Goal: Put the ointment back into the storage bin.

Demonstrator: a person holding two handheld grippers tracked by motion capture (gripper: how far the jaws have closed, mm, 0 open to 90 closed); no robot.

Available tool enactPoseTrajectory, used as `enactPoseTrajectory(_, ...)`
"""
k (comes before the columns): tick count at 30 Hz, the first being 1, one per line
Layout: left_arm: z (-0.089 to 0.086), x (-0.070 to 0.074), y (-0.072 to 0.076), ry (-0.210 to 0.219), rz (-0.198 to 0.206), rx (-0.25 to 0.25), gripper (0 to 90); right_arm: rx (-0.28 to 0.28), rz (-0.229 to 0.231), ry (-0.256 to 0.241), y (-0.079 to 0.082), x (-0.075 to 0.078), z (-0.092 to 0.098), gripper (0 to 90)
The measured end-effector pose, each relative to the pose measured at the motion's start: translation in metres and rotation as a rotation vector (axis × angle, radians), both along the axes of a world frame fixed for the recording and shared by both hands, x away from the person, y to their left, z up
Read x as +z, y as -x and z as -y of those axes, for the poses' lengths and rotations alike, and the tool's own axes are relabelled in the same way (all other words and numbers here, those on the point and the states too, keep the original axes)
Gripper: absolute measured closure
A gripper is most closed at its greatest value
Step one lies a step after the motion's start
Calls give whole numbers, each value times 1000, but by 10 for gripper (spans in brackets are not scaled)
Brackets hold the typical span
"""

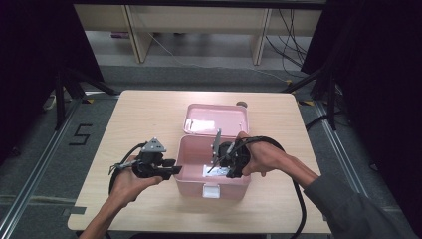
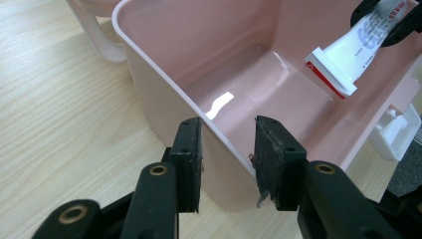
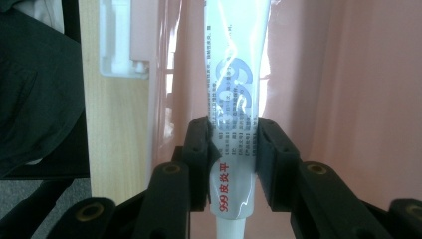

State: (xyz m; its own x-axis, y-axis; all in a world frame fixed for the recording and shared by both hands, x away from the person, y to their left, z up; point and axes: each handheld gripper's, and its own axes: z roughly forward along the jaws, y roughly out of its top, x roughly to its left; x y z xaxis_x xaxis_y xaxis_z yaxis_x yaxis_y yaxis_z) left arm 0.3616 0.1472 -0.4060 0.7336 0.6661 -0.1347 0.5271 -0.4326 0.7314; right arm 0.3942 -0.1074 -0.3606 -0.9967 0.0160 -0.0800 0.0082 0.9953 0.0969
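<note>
**Tube held over the open pink box**

The right gripper (image 1: 230, 160) is clenched on a white tube (image 3: 234, 144), its jaws pressing the tube's sides near the cap end; red and grey print runs along the tube. In the right gripper view the tube points toward 12 o'clock, out from the jaws and over the pink floor of the box (image 3: 358, 99). In the left gripper view the tube (image 2: 348, 55) hangs at 2 o'clock, crimped end down, inside the box's walls and above its floor; whether it touches the floor cannot be told.

The box (image 1: 191, 184) sits at the middle of the table (image 1: 144, 112), with its lid (image 1: 215, 121) swung open toward 12 o'clock and a white latch (image 1: 211, 191) on the front wall at 6 o'clock. The right hand (image 1: 261, 157) comes in from 4 o'clock and holds its gripper over the box's right half.

The left gripper (image 1: 171, 170) is at the box's 9 o'clock wall. Its jaws stand parted, one outside the wall and one inside, straddling the rim (image 2: 199, 112) without closing on it. The left hand (image 1: 132, 181) rests low over the table at 8 o'clock from the box.
</note>
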Motion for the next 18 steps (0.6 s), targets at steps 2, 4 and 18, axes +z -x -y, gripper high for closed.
enactPoseTrajectory(2,0,0,0,0,-3,-2,635,-17,-11,4,1,-4,0,700)
enactPoseTrajectory(4,0,0,0,-2,0,0,635,6,-20,-1,0,-7,1,700)
enactPoseTrajectory(18,0,0,0,-1,-2,-2,635,59,-31,-24,-4,-21,0,700)
